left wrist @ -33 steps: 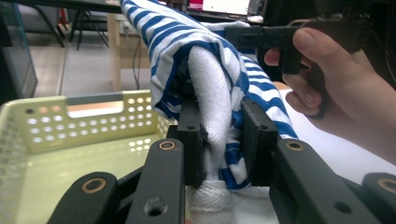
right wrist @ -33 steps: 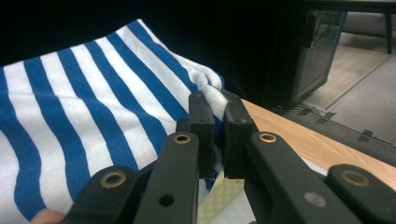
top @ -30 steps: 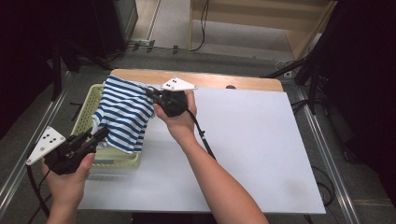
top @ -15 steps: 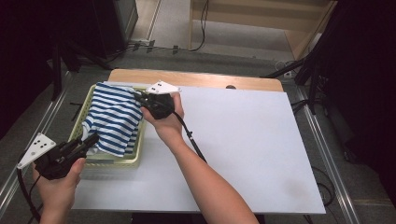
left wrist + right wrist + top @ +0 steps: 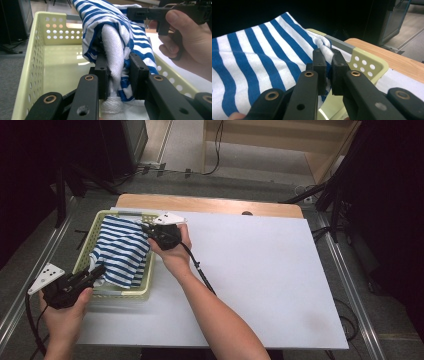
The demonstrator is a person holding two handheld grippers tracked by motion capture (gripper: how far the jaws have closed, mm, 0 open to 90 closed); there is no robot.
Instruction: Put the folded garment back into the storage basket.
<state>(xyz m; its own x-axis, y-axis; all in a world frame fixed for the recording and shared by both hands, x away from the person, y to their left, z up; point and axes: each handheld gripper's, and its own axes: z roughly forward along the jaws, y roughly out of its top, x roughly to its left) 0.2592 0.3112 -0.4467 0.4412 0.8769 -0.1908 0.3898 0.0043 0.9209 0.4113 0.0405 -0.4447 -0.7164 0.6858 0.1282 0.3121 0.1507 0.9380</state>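
I have the blue-and-white striped cloth [image 5: 121, 251] stretched over the pale yellow basket [image 5: 85, 255], which sits at the left of the white surface [image 5: 260, 270]. My left gripper [image 5: 117, 72] pinches a bunched fold at the cloth's near edge, fingers [image 5: 102, 72] pressed into the fabric. My right gripper [image 5: 326, 65] pinches the far edge above the basket rim, fingers [image 5: 319, 67] nearly together on a thin fold. The cloth sags into the basket between the two grips.
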